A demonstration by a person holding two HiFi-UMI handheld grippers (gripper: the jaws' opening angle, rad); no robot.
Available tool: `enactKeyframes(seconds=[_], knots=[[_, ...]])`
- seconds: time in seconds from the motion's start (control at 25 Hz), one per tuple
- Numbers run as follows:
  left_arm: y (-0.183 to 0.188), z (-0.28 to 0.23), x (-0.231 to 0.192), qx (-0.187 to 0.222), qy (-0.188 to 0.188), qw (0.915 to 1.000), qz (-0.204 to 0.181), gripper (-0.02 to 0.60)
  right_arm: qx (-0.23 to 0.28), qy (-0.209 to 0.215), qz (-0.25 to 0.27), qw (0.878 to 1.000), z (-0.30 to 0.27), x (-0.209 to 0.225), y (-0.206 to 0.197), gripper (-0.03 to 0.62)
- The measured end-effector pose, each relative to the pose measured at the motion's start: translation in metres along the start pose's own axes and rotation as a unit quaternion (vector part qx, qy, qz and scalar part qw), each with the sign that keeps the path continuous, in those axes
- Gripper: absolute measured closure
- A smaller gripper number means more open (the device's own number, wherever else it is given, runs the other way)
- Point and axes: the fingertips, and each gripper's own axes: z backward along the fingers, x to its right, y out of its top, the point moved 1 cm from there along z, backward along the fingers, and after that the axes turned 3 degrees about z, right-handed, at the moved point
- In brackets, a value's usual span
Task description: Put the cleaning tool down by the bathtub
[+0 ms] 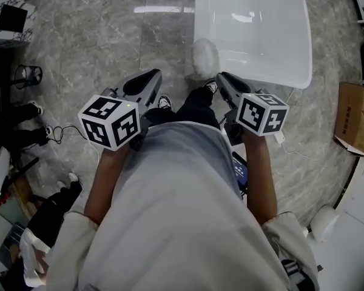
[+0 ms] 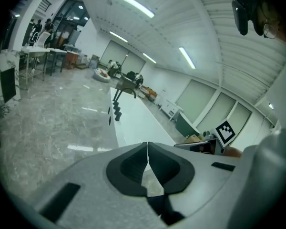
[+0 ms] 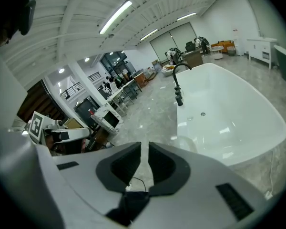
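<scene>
The fluffy white cleaning tool (image 1: 204,58) sat on the grey marble floor (image 1: 109,35), right against the outer wall of the white bathtub (image 1: 273,47) at its near corner. It lay apart from both grippers, and neither one touched it. In the right gripper view it seemed to show as a pale rounded shape at the foot of the tub, just past the jaws, though it was too faint there to be sure.

The left gripper (image 1: 153,76) was clenched. In its own view the 2 dark pads met along a thin line at the tips, with nothing caught between them. The right gripper (image 1: 221,76) was released: its jaws stood a narrow gap apart, and only floor showed through the gap.

Both grippers were held low in front of the person's grey shirt, angled down and forward toward the tub. Each carried a marker cube (image 1: 111,121) near the hand. The person's 2 black-and-white shoes (image 1: 164,102) stood on the floor between the gripper tips, just short of the bathtub.

A black faucet (image 3: 177,87) rose at the far end of the tub's rim. A cardboard box (image 1: 355,117) lay on the floor to the right of the bathtub, well apart from the cleaning tool. A thin cable (image 1: 64,132) trailed across the tiles on the left.
</scene>
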Motion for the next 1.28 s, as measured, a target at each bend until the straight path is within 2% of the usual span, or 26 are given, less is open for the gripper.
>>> enactKeyframes(seconds=[0.64,1.08,1.28], knots=[[-0.004,-0.004,0.004,-0.007,-0.001,1.0,0.001,0.572,0.044,0.038,0.007,0.998,0.03,-0.015,0.015,0.58],[0.0,0.004,-0.009,0.002,0.007,0.9999,0.008,0.572,0.036,0.044,0.028,0.998,0.02,-0.027,0.019,0.583],[0.0,0.004,-0.014,0.007,-0.001,0.9994,0.033,0.572,0.032,0.053,0.042,0.997,0.018,-0.034,0.02,0.583]])
